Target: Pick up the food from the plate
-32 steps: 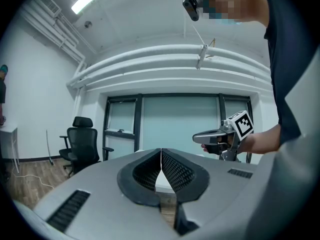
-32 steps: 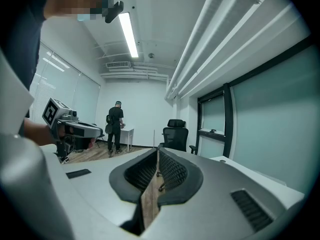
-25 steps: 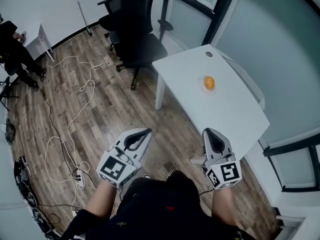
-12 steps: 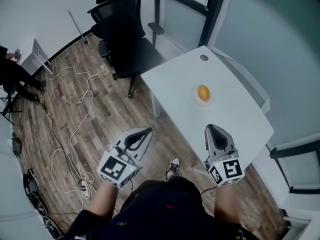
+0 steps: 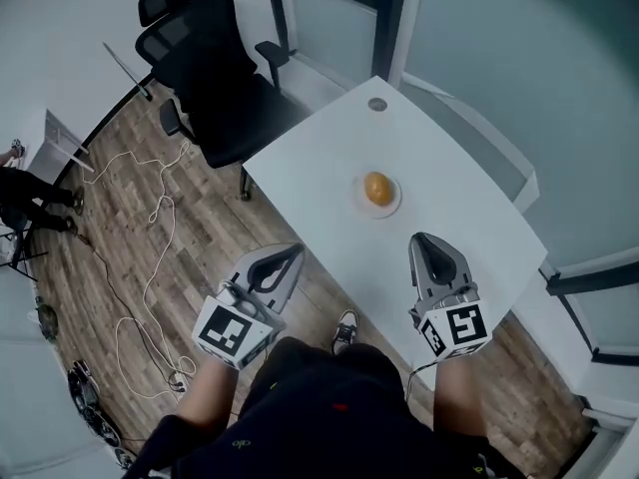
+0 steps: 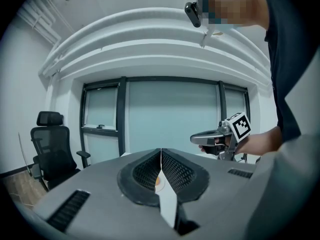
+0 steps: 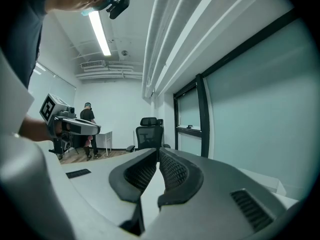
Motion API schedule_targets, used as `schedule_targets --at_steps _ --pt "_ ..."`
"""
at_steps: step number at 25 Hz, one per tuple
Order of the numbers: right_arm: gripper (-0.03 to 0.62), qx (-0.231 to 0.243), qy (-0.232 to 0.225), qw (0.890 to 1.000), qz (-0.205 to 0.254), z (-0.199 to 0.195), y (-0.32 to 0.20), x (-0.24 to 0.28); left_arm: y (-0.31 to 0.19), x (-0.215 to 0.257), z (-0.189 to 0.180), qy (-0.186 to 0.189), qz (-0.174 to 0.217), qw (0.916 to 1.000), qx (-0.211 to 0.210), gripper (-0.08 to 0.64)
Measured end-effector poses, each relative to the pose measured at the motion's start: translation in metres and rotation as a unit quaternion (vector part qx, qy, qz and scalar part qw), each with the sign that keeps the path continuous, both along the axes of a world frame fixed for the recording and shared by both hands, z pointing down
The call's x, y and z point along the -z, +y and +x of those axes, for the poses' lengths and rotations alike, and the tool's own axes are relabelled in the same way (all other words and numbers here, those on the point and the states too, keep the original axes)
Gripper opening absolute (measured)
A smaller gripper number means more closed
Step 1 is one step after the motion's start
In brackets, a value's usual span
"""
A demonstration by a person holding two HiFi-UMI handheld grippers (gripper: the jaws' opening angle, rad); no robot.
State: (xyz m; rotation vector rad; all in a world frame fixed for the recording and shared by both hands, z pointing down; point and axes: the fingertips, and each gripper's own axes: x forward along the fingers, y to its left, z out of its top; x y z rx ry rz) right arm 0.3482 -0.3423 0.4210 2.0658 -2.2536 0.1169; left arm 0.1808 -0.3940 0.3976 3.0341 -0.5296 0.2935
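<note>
- In the head view, the food (image 5: 377, 188) on the plate (image 5: 359, 204) is showing too small for me to tell its kind.
- In the left gripper view, I'm getting only an orange sliver of it; the left hand-held gripper (image 6: 161, 154), jaws pressed together, is covering the rest.
- A small round thing (image 5: 376, 104) at the worktop's (image 5: 319, 168) far corner is reading too tiny to name.
- A person (image 5: 25, 200) is being cut off by the left edge.
</note>
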Motion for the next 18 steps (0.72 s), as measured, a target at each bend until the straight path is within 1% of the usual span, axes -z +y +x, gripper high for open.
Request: schedule_targets --at_steps 5,9,14,17,18 --pt "0.032 -0.014 -0.010 1.000 -0.017 0.019 -0.015 -0.012 -0.019 -0.008 0.023 -0.006 -0.012 0.9998 -0.016 0.023" --pt "0.032 -0.024 -0.005 0.999 -0.036 0.020 -0.037 -0.023 -0.043 -0.021 0.030 -0.007 -0.029 0.9990 -0.035 0.023" --pt "0.034 -0.046 0.003 0.997 -0.066 0.018 -0.076 -0.040 -0.089 -0.035 0.035 0.000 -0.047 0.9967 -0.066 0.023" --pt "0.035 -0.064 0.002 0.994 -0.088 0.017 -0.102 -0.057 -0.118 -0.042 0.038 -0.003 -0.048 0.9947 -0.091 0.023" --pt "0.045 -0.069 0.001 0.993 -0.096 0.017 -0.112 -0.065 -0.125 -0.045 0.039 -0.004 -0.051 0.9935 -0.101 0.023"
